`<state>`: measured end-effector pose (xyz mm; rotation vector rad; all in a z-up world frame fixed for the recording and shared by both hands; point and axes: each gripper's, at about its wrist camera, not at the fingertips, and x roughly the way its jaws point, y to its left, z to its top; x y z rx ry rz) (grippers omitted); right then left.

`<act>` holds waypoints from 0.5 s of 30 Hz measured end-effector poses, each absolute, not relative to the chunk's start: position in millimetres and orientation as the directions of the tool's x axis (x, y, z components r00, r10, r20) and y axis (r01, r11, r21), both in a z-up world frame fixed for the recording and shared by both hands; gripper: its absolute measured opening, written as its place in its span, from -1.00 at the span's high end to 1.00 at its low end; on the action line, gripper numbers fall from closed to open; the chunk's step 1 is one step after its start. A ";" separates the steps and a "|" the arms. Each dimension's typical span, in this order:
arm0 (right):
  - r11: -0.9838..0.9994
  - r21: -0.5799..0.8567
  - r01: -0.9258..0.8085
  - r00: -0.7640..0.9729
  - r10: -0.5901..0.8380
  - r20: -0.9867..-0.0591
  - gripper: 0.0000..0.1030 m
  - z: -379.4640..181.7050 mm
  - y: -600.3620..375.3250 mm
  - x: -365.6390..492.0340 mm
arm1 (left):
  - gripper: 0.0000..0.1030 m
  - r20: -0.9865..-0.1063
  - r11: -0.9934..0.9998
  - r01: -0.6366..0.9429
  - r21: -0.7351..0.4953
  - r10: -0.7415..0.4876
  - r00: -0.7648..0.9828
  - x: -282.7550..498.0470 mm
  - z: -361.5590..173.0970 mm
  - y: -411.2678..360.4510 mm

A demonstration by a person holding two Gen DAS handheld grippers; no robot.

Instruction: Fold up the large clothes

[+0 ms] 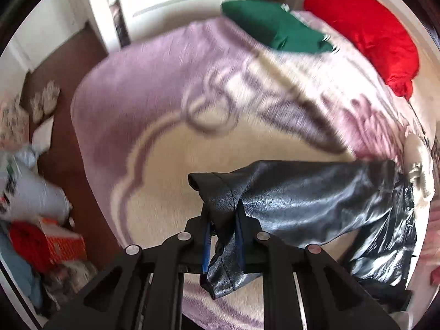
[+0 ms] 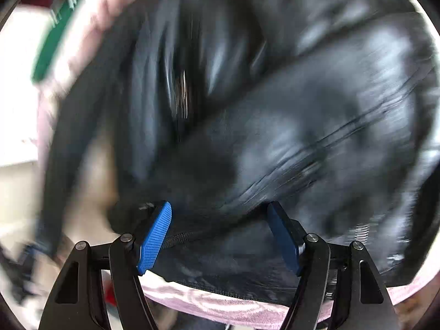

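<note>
The left claw (image 1: 223,236) is clamped on the cuff of a black leather jacket (image 1: 316,203), whose sleeve stretches right across a lilac-and-cream blanket (image 1: 143,104) on the bed. The right claw (image 2: 220,233) stands wide just over the jacket's blurred body, gripping nothing. Beyond lie a green garment (image 1: 272,27) and a red one (image 1: 365,30). No writing is legible.

Glossy black jacket (image 1: 316,200) at lower right; lilac-and-cream swirl-patterned blanket (image 1: 154,115) across the centre; green garment (image 1: 275,30) and red one (image 1: 368,33) at upper right; blue pads (image 2: 155,239).
</note>
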<state>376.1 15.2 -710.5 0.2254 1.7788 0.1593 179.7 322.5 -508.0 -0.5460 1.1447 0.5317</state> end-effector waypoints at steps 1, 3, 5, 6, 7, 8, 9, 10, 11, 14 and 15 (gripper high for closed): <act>0.984 0.176 0.034 -0.224 0.179 -0.958 -0.50 -720.7 25.8 373.1 | 0.77 -0.935 0.766 -0.630 -0.127 0.121 0.335 183.7 -500.4 322.2; 0.991 0.137 0.014 -0.207 0.137 -0.969 -0.52 -717.1 32.8 372.4 | 0.78 -0.919 0.793 -0.599 -0.115 0.144 0.368 187.8 -478.0 319.3; 0.978 0.195 0.068 -0.194 0.205 -0.959 -0.52 -706.3 22.1 370.3 | 0.79 -0.895 0.837 -0.541 -0.079 0.179 0.408 199.2 -456.9 308.8; 0.960 0.252 0.125 -0.178 0.272 -0.946 -0.52 -699.2 9.2 366.8 | 0.79 -0.882 0.859 -0.507 -0.062 0.191 0.431 205.1 -445.5 298.7; 0.938 0.291 0.188 -0.164 0.322 -0.933 -0.52 -692.9 -6.9 361.6 | 0.80 -0.870 0.880 -0.473 -0.048 0.196 0.453 209.8 -435.0 291.8; 0.921 0.312 0.234 -0.148 0.351 -0.924 -0.52 -688.2 -21.5 356.7 | 0.80 -0.850 0.911 -0.412 -0.011 0.209 0.483 217.2 -420.3 271.8; 0.897 0.334 0.289 -0.127 0.382 -0.915 -0.52 -682.8 -41.6 349.0 | 0.80 -0.835 0.933 -0.359 0.017 0.211 0.508 223.8 -411.2 254.0; 0.884 0.342 0.319 -0.115 0.394 -0.912 -0.52 -679.8 -55.8 343.1 | 0.80 -0.823 0.949 -0.312 0.039 0.208 0.529 229.4 -403.9 239.1; 0.866 0.347 0.361 -0.095 0.405 -0.910 -0.52 -675.7 -79.0 333.3 | 0.80 -0.805 0.966 -0.249 0.074 0.205 0.557 234.5 -395.6 215.3; 0.824 0.348 0.448 -0.060 0.416 -0.908 -0.52 -670.7 -135.6 307.6 | 0.80 -0.781 0.993 -0.039 0.115 0.115 0.614 246.7 -383.3 132.5; 0.811 0.345 0.474 -0.056 0.418 -0.907 -0.52 -669.8 -153.5 299.7 | 0.80 -0.782 0.992 0.047 0.117 0.063 0.620 249.2 -384.4 95.1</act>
